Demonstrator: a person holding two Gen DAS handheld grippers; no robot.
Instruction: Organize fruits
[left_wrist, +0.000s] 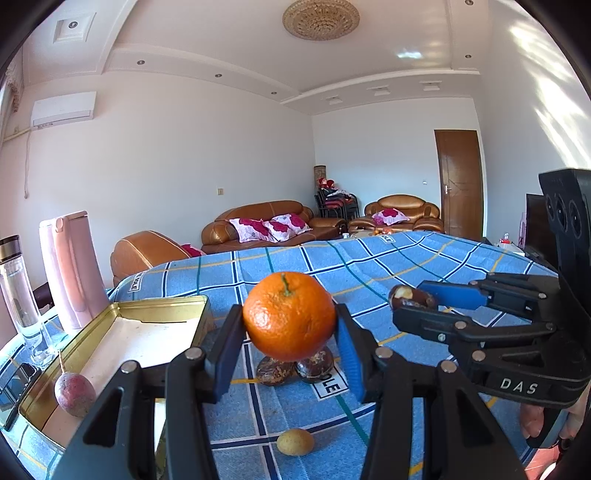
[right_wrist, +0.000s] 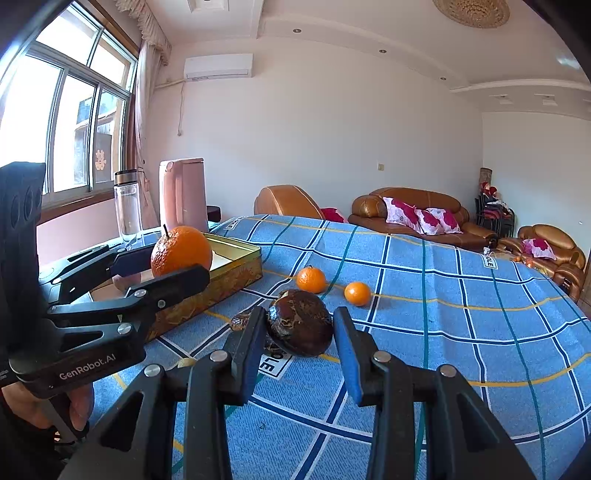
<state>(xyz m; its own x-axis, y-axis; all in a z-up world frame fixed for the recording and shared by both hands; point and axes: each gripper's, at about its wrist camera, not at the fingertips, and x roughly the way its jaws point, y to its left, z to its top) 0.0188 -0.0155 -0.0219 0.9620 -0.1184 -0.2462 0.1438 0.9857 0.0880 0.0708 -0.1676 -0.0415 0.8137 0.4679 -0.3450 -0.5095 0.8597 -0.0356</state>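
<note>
1. Left gripper (left_wrist: 290, 325): fingers clamped on a big orange (left_wrist: 289, 315), one blue pad pressed on each side. Peel is dimpled and glossy, with a short green stem on top. The orange is held up off the cloth, just beside the tin's near rim.
2. Right gripper (right_wrist: 299, 328): black fingers with blue pads sit around a dark brown fruit (right_wrist: 300, 322), round with a mottled, shiny skin. The left finger touches it; there looks to be a gap at the right pad, so I cannot tell if it is gripped or just straddled.
3. Surface (right_wrist: 461, 295): covered in woven blue plaid cloth with yellow, white and teal lines.
4. Gold metal tin (left_wrist: 122, 334): a rectangular, shallow tray with a pale bottom, at the left edge of the surface.
5. Reddish round fruit (left_wrist: 75, 394) with a thin stalk, at the tin's near corner; probably inside it, but the fisheye makes that hard to call.
6. Two small smooth oranges (right_wrist: 311, 279) (right_wrist: 357, 293) lie loose on the cloth beyond the brown fruit, near each other but apart.
7. Small yellowish oval fruit (left_wrist: 295, 441) lies on the cloth below the left fingers.
8. Pink rounded-box jug (right_wrist: 183, 195) and clear cylindrical bottle (right_wrist: 126, 203) stand behind the tin.
</note>
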